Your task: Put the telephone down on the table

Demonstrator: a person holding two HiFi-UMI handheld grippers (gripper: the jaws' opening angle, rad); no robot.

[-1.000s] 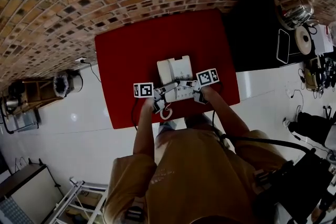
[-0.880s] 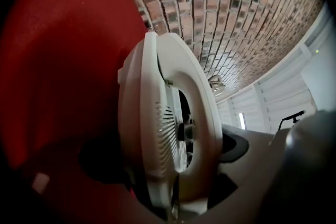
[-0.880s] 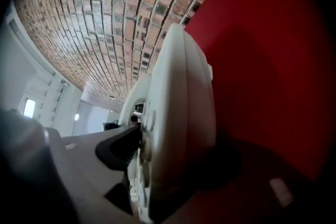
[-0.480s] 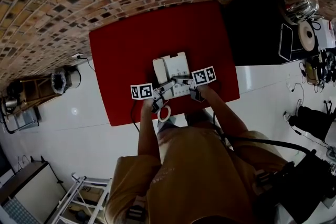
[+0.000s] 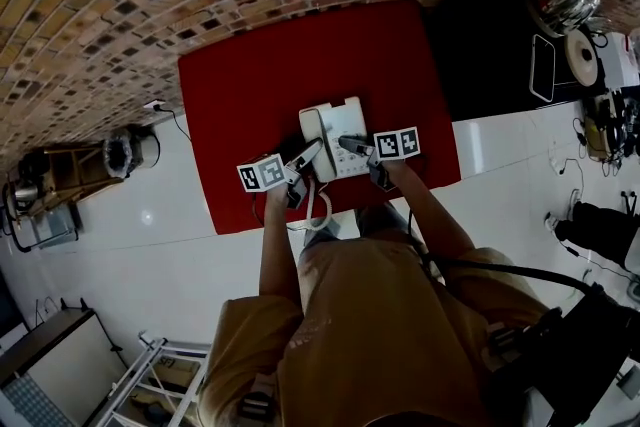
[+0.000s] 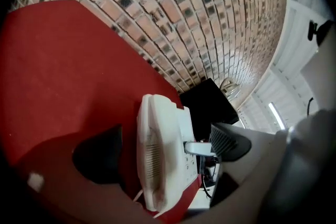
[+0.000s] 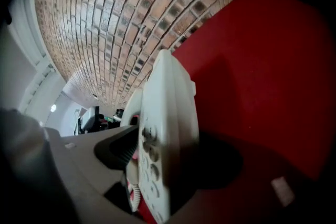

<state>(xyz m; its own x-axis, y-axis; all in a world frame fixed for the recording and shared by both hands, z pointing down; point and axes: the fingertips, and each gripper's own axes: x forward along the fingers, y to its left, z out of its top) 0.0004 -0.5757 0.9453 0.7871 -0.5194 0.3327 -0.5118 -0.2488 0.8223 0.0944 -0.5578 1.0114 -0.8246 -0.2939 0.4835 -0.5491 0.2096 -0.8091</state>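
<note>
The telephone (image 5: 335, 137) lies on the red desk (image 5: 250, 85), a little farther from the near edge than half a second ago. Its coiled cord (image 5: 318, 207) now trails over that edge, where before it sat bunched in a small loop.

The left tongs (image 5: 308, 155) have changed most. Their marker cube (image 5: 262, 175) has swung outward and now sits tilted, whereas a moment ago it lay square and close to the set. In the left gripper view the tongs stand wide, one dark jaw on each side of the handset. A strip of red shows between the outer jaw and the white shell, so they straddle the set without gripping it.

The right tongs (image 5: 352, 145) have barely moved, and their cube (image 5: 397, 144) is still beside the set's right side. In the right gripper view they are closed on the telephone's edge. One ribbed pad is against the keypad face and the other is in shadow behind the underside. Whether that edge rests fully on the desk cannot be told.
</note>
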